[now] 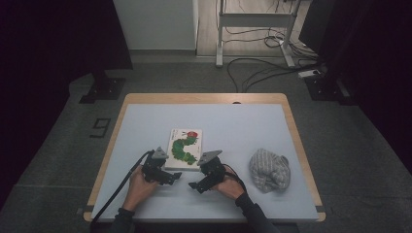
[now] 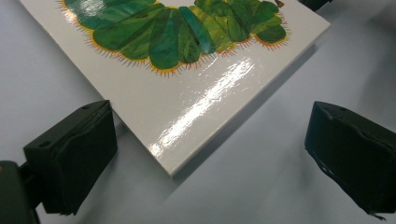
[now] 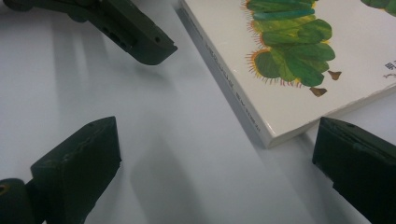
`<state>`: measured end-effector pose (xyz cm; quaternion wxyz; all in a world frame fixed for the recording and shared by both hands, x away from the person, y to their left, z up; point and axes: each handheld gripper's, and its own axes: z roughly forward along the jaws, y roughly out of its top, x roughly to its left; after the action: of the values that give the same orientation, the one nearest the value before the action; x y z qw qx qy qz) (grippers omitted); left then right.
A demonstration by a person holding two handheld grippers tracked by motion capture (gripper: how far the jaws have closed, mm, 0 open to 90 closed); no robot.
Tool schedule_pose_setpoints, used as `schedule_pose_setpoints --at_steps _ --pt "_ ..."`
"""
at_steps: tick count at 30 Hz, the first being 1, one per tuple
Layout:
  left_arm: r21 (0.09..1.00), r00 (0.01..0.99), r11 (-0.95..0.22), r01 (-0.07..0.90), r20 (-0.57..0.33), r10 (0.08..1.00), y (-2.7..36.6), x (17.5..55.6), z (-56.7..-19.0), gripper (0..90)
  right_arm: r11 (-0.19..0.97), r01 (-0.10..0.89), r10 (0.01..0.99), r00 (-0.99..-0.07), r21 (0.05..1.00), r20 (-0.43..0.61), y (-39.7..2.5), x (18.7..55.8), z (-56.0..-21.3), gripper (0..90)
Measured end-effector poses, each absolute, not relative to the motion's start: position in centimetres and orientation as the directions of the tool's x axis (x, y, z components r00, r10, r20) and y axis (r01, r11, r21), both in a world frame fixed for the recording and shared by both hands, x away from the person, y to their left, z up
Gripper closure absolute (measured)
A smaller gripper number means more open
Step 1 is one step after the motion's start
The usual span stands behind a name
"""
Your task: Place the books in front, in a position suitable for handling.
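A white picture book (image 1: pixel 184 148) with a green caterpillar on its cover lies flat near the middle of the pale blue table (image 1: pixel 233 126). My left gripper (image 1: pixel 167 177) rests just below the book's near left corner, open; in the left gripper view that corner of the book (image 2: pixel 196 93) pokes between the two black fingers (image 2: pixel 74 154), untouched. My right gripper (image 1: pixel 197 185) sits below the book's near right corner, also open. The right gripper view has the book's spine and corner (image 3: pixel 275 107) beside my right finger (image 3: pixel 359 172), and the left gripper's jaw (image 3: pixel 135 37) farther off.
A crumpled grey-and-white striped cloth (image 1: pixel 269 170) lies on the table's right side. Beyond the table are a desk frame (image 1: pixel 255 22), floor cables (image 1: pixel 262 68) and dark curtains at both sides.
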<state>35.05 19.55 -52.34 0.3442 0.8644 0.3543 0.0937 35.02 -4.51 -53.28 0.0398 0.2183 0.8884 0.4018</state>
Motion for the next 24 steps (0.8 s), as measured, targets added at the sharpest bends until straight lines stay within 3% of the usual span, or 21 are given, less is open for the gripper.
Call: schedule_pose_setpoints --at_steps 11,13,16,24 --pt "0.659 0.734 -0.504 0.558 -0.110 0.670 19.4 33.4 -52.2 2.4 0.577 0.354 0.419 -0.902 0.736 0.105 -4.9 32.6 -53.4 0.0" --pt "0.660 0.740 -0.513 0.550 -0.101 0.665 19.5 33.4 -52.2 3.6 0.581 0.354 0.413 -0.904 0.733 0.110 -5.0 32.7 -53.3 0.6" --pt "0.649 0.748 -0.533 0.542 -0.083 0.659 19.7 33.4 -52.2 3.9 0.576 0.352 0.418 -0.902 0.738 0.104 -5.4 33.2 -53.2 8.4" --pt "0.639 0.709 -0.530 0.558 -0.034 0.705 20.8 33.4 -52.4 1.7 0.541 0.374 0.474 -0.876 0.753 0.094 -6.1 35.9 -52.1 6.1"
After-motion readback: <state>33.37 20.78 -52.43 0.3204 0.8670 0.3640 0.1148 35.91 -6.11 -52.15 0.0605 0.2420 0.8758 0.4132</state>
